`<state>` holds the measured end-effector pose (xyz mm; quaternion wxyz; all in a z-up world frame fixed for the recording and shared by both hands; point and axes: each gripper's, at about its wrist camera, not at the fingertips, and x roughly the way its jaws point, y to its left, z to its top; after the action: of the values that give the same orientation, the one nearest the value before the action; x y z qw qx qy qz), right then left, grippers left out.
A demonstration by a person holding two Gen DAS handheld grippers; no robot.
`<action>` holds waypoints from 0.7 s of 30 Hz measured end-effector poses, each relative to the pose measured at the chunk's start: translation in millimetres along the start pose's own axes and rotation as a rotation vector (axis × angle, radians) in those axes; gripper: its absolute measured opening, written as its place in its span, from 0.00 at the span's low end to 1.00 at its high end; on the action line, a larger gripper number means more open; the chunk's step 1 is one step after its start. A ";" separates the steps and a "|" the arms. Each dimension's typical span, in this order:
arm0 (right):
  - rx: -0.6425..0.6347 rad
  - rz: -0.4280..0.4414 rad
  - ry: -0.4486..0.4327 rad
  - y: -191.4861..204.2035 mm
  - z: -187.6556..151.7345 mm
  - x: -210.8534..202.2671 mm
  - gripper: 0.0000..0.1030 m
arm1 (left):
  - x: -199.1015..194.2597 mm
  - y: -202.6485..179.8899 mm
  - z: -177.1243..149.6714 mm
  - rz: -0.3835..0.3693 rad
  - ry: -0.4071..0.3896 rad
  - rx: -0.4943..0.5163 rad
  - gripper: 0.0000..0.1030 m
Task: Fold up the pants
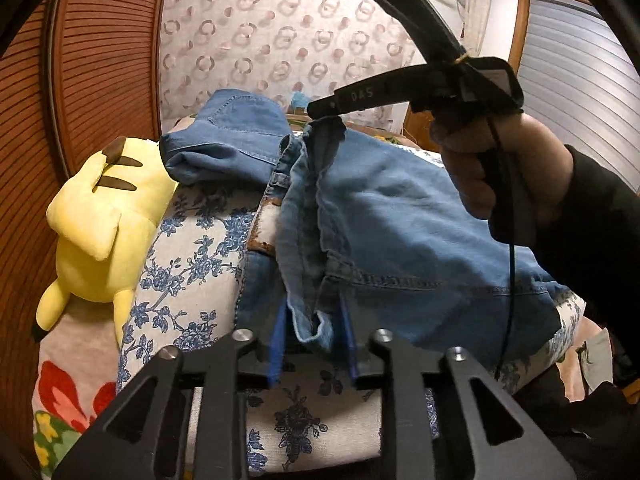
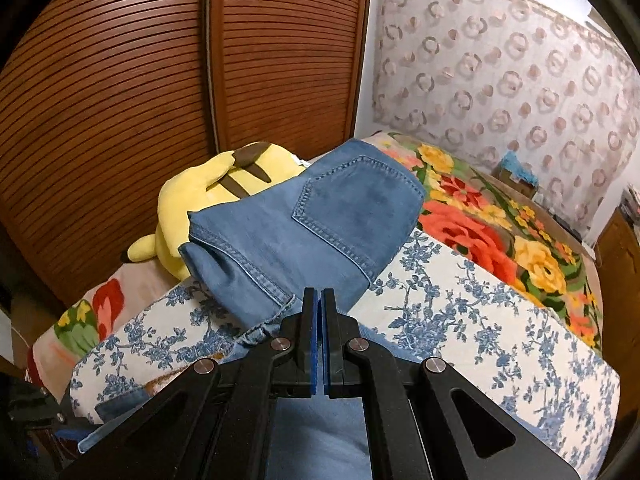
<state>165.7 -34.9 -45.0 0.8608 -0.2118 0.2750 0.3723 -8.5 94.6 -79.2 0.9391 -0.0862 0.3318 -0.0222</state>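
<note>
Looking at my left gripper [image 1: 314, 320], it's parted around the jeans [image 1: 380, 216] hem, pads not pinching; my right gripper [image 1: 326, 106] is pressed together on a raised fold. Jeans lie on the floral bed [image 2: 460, 312] beside a yellow plush [image 1: 96, 232].

Both cameras ride low on their grippers, looking forward and down along the fingers, close over the blue-flowered cloth [image 1: 188, 264] on the bed. The left wrist view faces the patterned curtain [image 1: 280, 40] across the jeans [image 1: 400, 232]. The right wrist view faces more toward the slatted wooden doors [image 2: 160, 60]. They share jeans, yellow plush toy [image 2: 192, 204], cloth, curtain and doors.
</note>
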 end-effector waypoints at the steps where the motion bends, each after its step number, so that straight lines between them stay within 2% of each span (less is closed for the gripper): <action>1: 0.000 0.002 -0.003 -0.4 2.2 -0.1 0.01 | -0.5 -1.0 0.0 0.000 -0.001 0.000 0.34; 3: 0.005 0.010 -0.015 -0.6 4.4 -2.5 0.01 | -2.9 -3.7 0.0 -0.002 -0.011 0.006 0.45; 5: 0.018 0.015 -0.031 -2.0 5.3 -5.1 0.01 | -4.7 -5.8 1.8 -0.002 -0.015 0.014 0.45; 8: 0.026 0.010 -0.041 -3.8 4.1 -12.0 0.24 | -8.4 -8.2 5.8 0.000 -0.029 0.018 0.45; 12: 0.031 0.014 -0.068 -13.1 -7.0 -36.8 0.37 | -12.2 -12.2 9.5 0.007 -0.054 0.030 0.45; 16: 0.035 -0.025 -0.066 -31.4 -30.2 -64.3 0.40 | -11.4 -19.1 13.1 0.000 -0.069 0.040 0.45; 21: 0.076 -0.073 -0.041 -61.8 -72.7 -101.1 0.41 | 1.1 -29.3 13.2 -0.019 -0.038 0.059 0.43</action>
<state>131.8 -168.4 -26.4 0.8866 -0.1810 0.2633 0.3343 1.1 67.5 -64.7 0.9472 -0.0621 0.3121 -0.0390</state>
